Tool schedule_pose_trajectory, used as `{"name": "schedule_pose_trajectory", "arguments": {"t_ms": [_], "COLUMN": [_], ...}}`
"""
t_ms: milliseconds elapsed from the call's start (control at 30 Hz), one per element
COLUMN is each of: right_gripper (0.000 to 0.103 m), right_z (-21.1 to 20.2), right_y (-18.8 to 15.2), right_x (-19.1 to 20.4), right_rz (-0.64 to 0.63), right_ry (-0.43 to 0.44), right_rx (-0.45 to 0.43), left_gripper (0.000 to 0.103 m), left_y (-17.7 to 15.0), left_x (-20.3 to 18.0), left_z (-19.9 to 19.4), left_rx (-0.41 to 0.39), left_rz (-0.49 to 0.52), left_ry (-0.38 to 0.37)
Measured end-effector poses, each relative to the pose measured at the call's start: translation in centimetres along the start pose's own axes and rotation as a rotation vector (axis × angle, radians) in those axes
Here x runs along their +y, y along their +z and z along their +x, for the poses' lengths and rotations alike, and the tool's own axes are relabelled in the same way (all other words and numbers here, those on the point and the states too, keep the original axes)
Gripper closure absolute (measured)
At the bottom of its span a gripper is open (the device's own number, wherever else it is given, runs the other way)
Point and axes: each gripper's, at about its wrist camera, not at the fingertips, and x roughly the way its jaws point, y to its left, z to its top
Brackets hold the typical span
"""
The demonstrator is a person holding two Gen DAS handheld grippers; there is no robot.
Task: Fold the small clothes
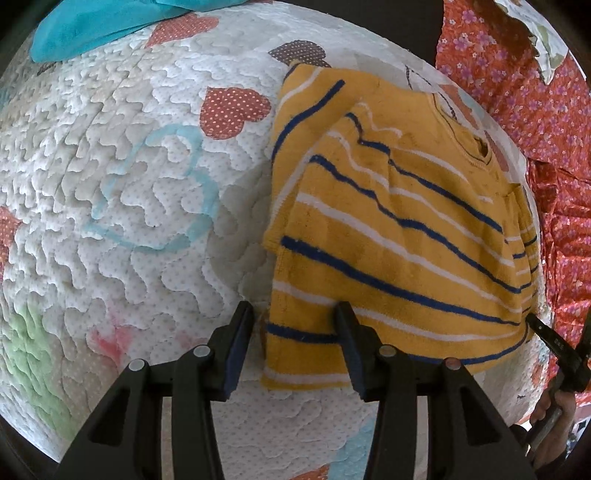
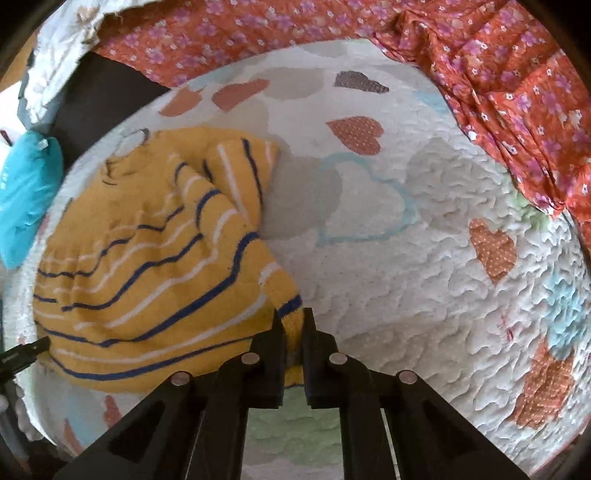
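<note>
A small yellow shirt (image 1: 399,229) with blue and white stripes lies on a white quilted cover with heart patches (image 1: 122,206). My left gripper (image 1: 295,317) is open, its fingers on either side of the shirt's near left corner. My right gripper (image 2: 293,321) is shut on the shirt's (image 2: 147,266) near right corner and lifts that edge off the quilt (image 2: 406,277). One sleeve is folded over the body. The right gripper's tip shows in the left wrist view (image 1: 554,339).
A teal garment (image 1: 96,26) lies at the far left of the quilt; it also shows in the right wrist view (image 2: 26,199). Red floral fabric (image 2: 517,99) lies crumpled along the far and right sides (image 1: 535,122).
</note>
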Motion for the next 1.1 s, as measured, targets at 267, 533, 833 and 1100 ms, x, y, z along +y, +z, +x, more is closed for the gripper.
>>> {"name": "schedule_pose_trajectory", "arguments": {"t_ms": [267,533,833,1100], "right_gripper": [0.087,0.08,0.071,0.043], "right_z": [-5.6,3.9,-2.8,-0.5], "right_y": [2.3,6.0,7.3,7.6], "right_x": [3.6,6.6,14.6,32.1], "right_rz": [-0.024,-0.006,-0.165,-0.411], "right_ry": [0.053,0.085,0.228,0.452], "right_rx": [-0.235,-0.036,-0.104,0.14], "left_gripper": [0.055,0.06,0.06,0.06], "left_y": [-0.2,0.3,0.3,-1.6], "left_x": [-0.4,0.5,3.9,3.5], "left_z": [0.0,-1.8,-5.5,-2.2], "left_rx": [-0.002,-0.008,-0.134,-0.066], "left_rz": [-0.002,-0.045,-0.176,-0.167], "left_ry": [-0.005,-0.1,-0.17,-0.224]}}
